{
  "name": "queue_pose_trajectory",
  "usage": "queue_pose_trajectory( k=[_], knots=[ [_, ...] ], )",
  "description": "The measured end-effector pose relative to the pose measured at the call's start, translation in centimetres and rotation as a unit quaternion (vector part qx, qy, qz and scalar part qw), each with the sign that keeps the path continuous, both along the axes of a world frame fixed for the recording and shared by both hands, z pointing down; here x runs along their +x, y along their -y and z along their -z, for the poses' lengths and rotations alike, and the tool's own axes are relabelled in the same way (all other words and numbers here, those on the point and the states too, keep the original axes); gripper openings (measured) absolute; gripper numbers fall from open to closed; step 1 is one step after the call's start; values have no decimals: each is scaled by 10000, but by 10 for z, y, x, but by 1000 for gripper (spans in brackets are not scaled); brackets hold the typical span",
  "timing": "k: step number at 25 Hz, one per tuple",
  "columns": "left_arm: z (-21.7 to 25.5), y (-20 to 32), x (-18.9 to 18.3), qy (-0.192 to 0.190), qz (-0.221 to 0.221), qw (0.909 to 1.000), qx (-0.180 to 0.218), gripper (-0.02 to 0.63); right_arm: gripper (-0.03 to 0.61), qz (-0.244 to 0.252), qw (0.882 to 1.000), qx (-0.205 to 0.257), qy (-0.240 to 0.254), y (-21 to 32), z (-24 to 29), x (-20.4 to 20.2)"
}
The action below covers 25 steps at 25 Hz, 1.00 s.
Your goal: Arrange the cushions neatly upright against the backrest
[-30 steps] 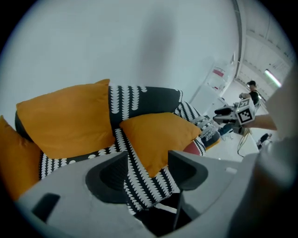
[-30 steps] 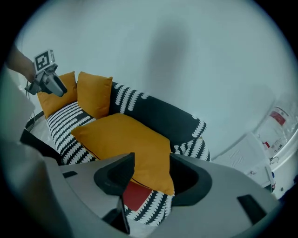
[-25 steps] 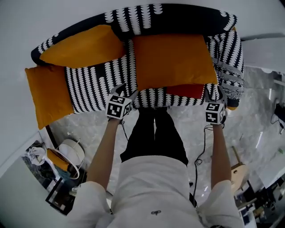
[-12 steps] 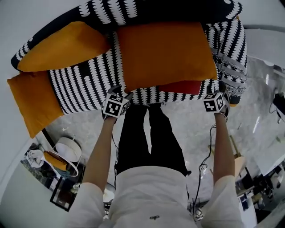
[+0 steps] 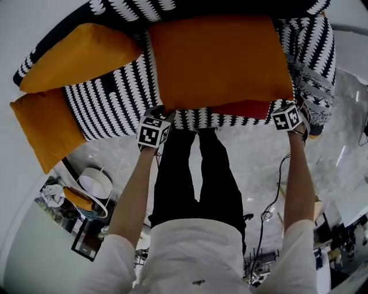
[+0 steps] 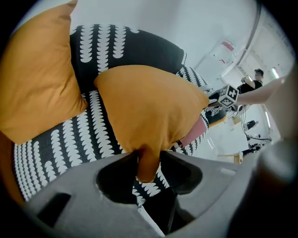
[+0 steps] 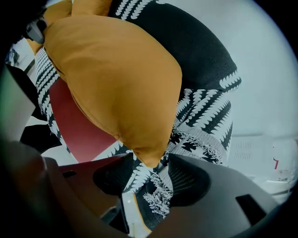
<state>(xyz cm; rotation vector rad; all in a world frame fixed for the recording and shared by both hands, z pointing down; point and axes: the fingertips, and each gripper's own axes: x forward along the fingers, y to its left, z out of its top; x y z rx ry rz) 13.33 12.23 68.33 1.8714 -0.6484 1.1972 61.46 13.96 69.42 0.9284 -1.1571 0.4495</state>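
In the head view the top of the backrest (image 5: 132,8) is cut off by the upper edge of the frame. The red cushion (image 5: 244,109) is almost wholly covered, so only a strip along its near edge can be seen. The jaw tips of both grippers are hidden in that view behind their marker cubes and the cushion's near edge. The clutter at the lower left cannot be made out.

The large orange cushion (image 5: 218,60) is spread over the right half of the black-and-white patterned sofa (image 5: 109,100). It lies on top of the red cushion, with its broad face turned up and its far edge against the backrest. It looks plump and plain, with smooth fabric and pointed corners.

Its near left corner is pinched in the left gripper (image 6: 149,160), whose jaws have just been closing and are now clenched on the fabric. Its near right corner is seen between the jaws of the right gripper (image 7: 148,159), which have just been opening and stand wide, not clamped on it.

A second orange cushion (image 5: 77,57) is leaned at the far left against the backrest. A third orange cushion (image 5: 43,129) is draped over the sofa's left end. A patterned throw (image 5: 310,80) is seen at the right end.
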Motion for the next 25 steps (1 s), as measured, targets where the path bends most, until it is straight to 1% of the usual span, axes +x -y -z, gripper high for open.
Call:
queue_pose_trajectory(
  k=[2,3,4,6,8,12,18,23,25],
  knots=[
    [1,-1,-1,57,-21,10000,-44,148,198,57,10000,31,24,6,2,-3],
    [2,-1,-1,101,-69,9999,-52,133,148,112,9999,17,69,8,3,-6],
    [3,-1,-1,145,-113,9998,-63,124,117,184,9998,-10,112,8,4,-9],
    [5,-1,2,211,-157,9996,-94,107,80,299,9994,-39,154,6,4,-11],
    [9,-1,3,254,-142,9995,-106,98,58,216,9994,27,259,6,9,-11],
    [25,-4,4,315,-134,9994,-42,81,49,-112,9986,249,460,4,31,-15],
    [43,-26,3,304,-267,9990,-207,78,48,-300,9972,295,610,-19,57,-16],
    [75,-49,0,99,-128,9991,-380,75,48,-391,9955,310,803,-48,97,-20],
    [92,-47,0,-87,67,9993,-345,75,48,-358,9950,379,849,-51,117,-19]
  ],
)
